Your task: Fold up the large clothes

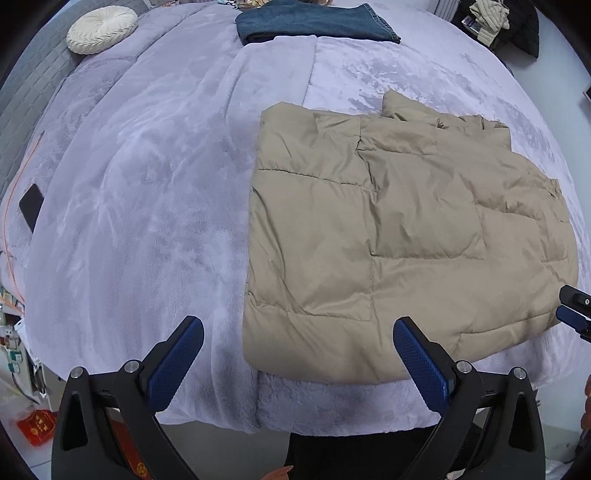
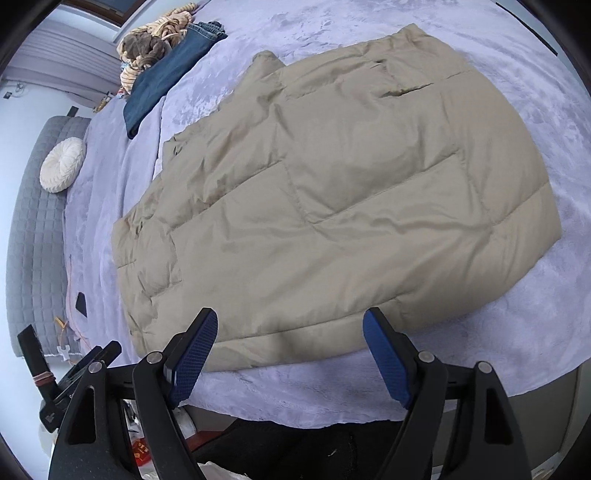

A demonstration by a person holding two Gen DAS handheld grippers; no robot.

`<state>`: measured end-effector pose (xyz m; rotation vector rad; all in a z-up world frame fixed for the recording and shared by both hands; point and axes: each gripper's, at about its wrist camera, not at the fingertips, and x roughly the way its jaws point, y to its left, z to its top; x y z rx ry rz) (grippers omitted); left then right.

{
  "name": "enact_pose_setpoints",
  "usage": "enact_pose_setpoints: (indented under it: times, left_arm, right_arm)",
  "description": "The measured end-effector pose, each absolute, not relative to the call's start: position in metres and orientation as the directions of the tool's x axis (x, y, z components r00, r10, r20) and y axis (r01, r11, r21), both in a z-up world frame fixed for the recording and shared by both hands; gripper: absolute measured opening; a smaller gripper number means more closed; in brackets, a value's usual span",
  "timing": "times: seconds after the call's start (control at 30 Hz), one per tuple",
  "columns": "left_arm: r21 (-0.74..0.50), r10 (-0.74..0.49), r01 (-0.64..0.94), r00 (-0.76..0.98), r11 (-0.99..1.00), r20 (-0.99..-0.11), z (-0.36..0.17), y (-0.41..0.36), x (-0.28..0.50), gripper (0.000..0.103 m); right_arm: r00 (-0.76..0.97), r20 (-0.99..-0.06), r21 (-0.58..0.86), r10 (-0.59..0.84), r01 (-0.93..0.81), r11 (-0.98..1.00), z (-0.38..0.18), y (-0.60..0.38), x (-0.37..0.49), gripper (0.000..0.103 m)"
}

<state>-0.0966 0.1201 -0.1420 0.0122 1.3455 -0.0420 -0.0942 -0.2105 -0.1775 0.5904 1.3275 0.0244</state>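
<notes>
A folded tan quilted puffer jacket [image 1: 402, 236] lies flat on the lavender plush blanket [image 1: 155, 206] that covers the bed. In the left wrist view it fills the right half of the frame, its lower edge close to the blanket's front edge, where the blanket drops off the bed. Wide bare blanket stretches across the left half of that frame. In the right wrist view the jacket [image 2: 332, 192] fills the centre, with bare blanket along the right and the bottom.

The left gripper [image 1: 297, 338] hangs above the jacket's lower left corner, its blue-padded fingers [image 1: 177, 363] spread wide with nothing between them. The right gripper [image 2: 290, 328] hangs over the jacket's near hem, fingers [image 2: 386, 360] likewise apart and empty.

At top centre of the left view lie folded dark blue jeans [image 1: 314, 22]; a round cream pleated cushion [image 1: 101, 29] sits at the upper left against a grey quilted headboard [image 1: 22, 107]. A black phone [image 1: 31, 210] lies at the left edge.
</notes>
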Motion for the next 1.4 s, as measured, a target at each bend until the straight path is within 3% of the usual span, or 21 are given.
enact_pose_setpoints:
  times: [0.37,0.4,0.43,0.63,0.7,0.8,0.97,1.07,1.4]
  left_arm:
    - [-0.094,-0.112,0.102,0.178,0.99,-0.978,-0.167,0.148,-0.061,0.103]
    - [-0.097,-0.115,0.108,0.177,0.989,-0.977,-0.17,0.15,-0.059,0.103]
    - [-0.097,-0.115,0.112,0.175,0.989,-0.978,-0.172,0.152,-0.057,0.103]
    - [-0.156,-0.166,0.071,0.176,0.985,-0.97,-0.183,0.174,-0.043,0.103]
    - [-0.227,-0.233,0.052,0.153,0.972,-0.96,-0.191,0.183,-0.037,0.103]
    - [-0.376,-0.374,0.012,0.126,0.927,-0.919,-0.201,0.197,-0.03,0.103]
    - [-0.524,-0.523,0.003,0.073,0.852,-0.849,-0.223,0.207,-0.021,0.103]
    - [-0.645,-0.645,0.017,0.029,0.764,-0.763,-0.238,0.205,-0.016,0.103]
    - [-0.78,-0.778,0.073,-0.067,0.621,-0.625,-0.265,0.167,0.018,0.103]
  right_arm:
    - [0.246,-0.931,0.336,0.268,0.295,0.895,-0.183,-0.147,-0.072,0.084]
    - [0.26,-0.93,0.33,0.258,0.289,0.899,-0.182,-0.142,-0.07,0.086]
    - [0.271,-0.93,0.325,0.249,0.283,0.902,-0.18,-0.139,-0.069,0.102]
    - [0.295,-0.929,0.295,0.224,0.222,0.929,-0.178,-0.115,-0.056,0.103]
    - [0.257,-0.934,0.304,0.249,0.204,0.931,-0.184,-0.11,-0.05,0.103]
    - [0.167,-0.946,0.309,0.277,0.216,0.926,-0.201,-0.108,-0.041,0.103]
    - [0.118,-0.945,0.324,0.304,0.244,0.914,-0.22,-0.115,-0.034,0.103]
    - [0.104,-0.945,0.325,0.309,0.238,0.915,-0.224,-0.116,-0.032,0.103]
    - [0.072,-0.96,0.279,0.27,0.209,0.937,-0.234,-0.111,-0.027,0.103]
